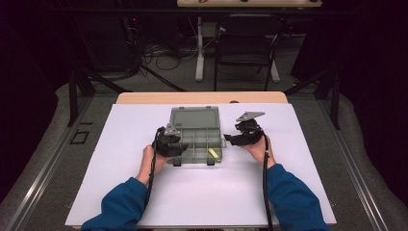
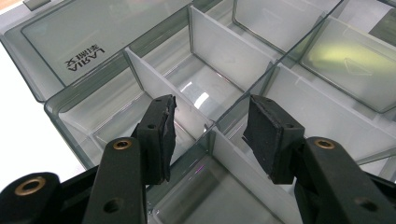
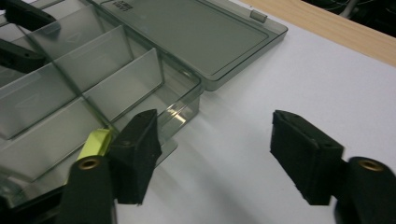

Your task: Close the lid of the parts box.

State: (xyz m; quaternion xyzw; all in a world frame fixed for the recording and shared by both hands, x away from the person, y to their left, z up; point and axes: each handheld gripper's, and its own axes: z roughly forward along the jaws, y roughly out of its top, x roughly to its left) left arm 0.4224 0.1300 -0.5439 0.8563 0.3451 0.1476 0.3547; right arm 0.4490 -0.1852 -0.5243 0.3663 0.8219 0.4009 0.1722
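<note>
A clear grey compartment box (image 1: 198, 136) lies on the white board with its lid (image 1: 195, 118) folded back flat behind it. A small yellow piece (image 1: 213, 153) rests in the front right compartment and also shows behind a jaw in the right gripper view (image 3: 95, 142). My left gripper (image 1: 182, 146) reaches over the box's left side. Its jaws (image 2: 212, 135) stand apart above a crossing of white dividers (image 2: 159, 86), pressing on nothing. My right gripper (image 1: 227, 139) hovers just right of the box (image 3: 93, 79), open over bare board (image 3: 215, 144), nothing between the pads.
The white board (image 1: 240, 192) covers a wooden table whose far edge (image 1: 202, 97) shows behind the lid. Beyond it stand a dark chair (image 1: 245, 48), a table leg and cables on the floor. Both forearms in blue sleeves come in from the bottom.
</note>
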